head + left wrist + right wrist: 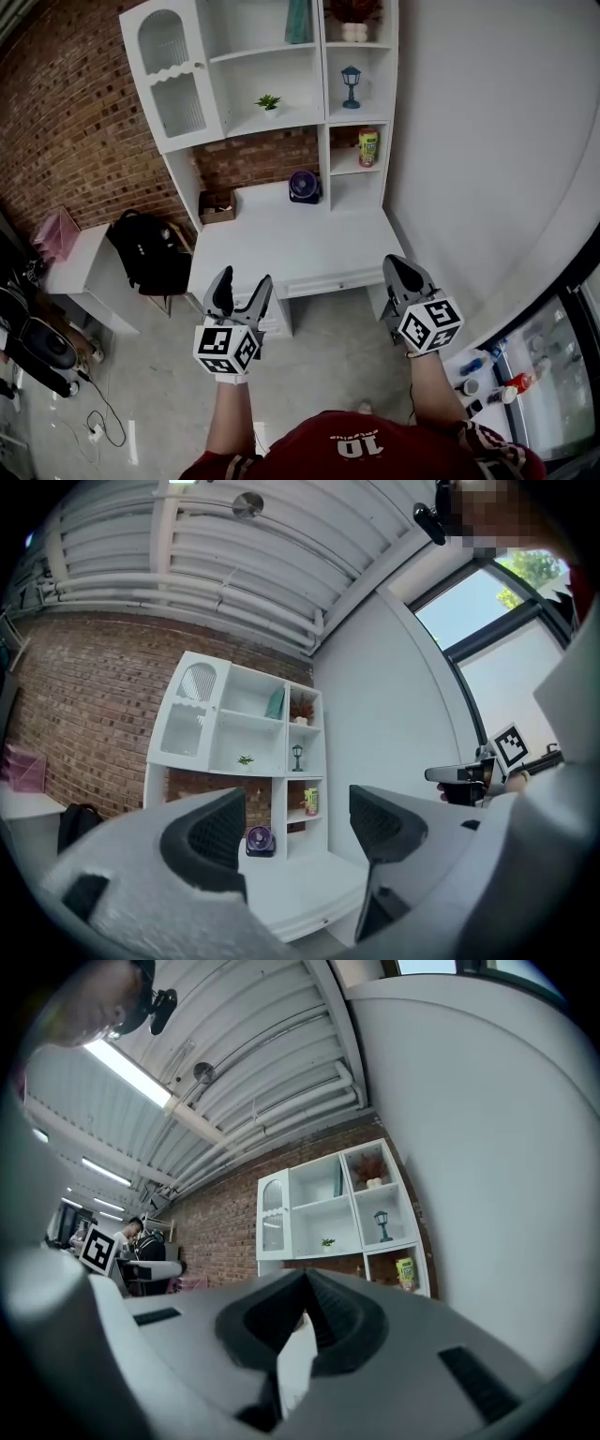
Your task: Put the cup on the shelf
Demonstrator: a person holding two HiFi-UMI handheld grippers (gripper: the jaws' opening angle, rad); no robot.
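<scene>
A yellow-green cup (367, 147) stands in the lower right cubby of the white shelf unit (239, 124); it also shows as the cup (310, 801) in the left gripper view and the cup (405, 1273) in the right gripper view. Both grippers hover in front of the white desk (281, 246), well short of the shelf. My left gripper (244, 277) is open, and its jaws frame only the far desk and shelf (295, 817). My right gripper (405, 272) is shut with nothing in it, its tips meeting (305, 1279).
A purple round object (304, 187) and a brown box (217, 206) sit at the desk's back. Shelves hold a small plant (268, 102), a lantern (351, 84) and a teal item (298, 21). A black backpack (150, 251) lies left; bottles (487, 375) stand right.
</scene>
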